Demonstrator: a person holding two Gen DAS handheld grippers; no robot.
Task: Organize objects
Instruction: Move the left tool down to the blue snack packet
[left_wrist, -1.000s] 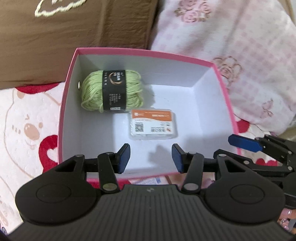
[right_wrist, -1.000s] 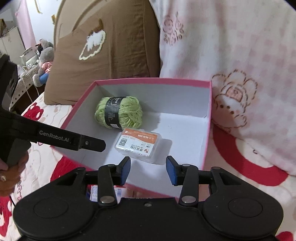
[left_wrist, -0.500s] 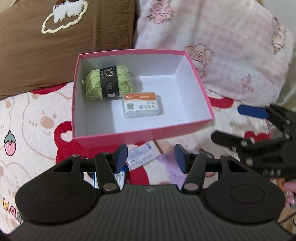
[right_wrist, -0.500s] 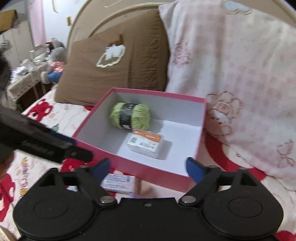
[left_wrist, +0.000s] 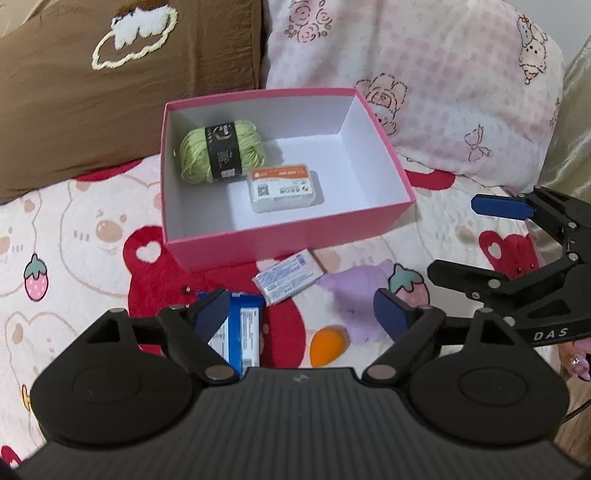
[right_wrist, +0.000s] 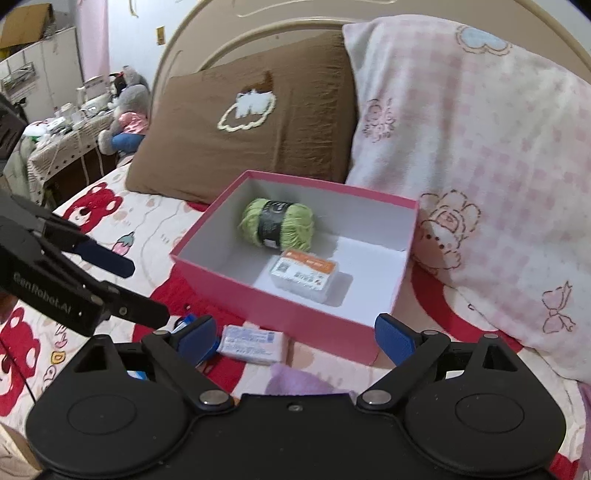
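Inside pink box: green yarn, orange-labelled case. On bed: my left gripper and right gripper, both spread wide, holding nothing.

Yarn inside pink box

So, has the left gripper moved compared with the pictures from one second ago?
Yes. The left gripper has drawn back from the pink box: its fingertips were over the box's near wall, and now they hang short of it, over the blanket.
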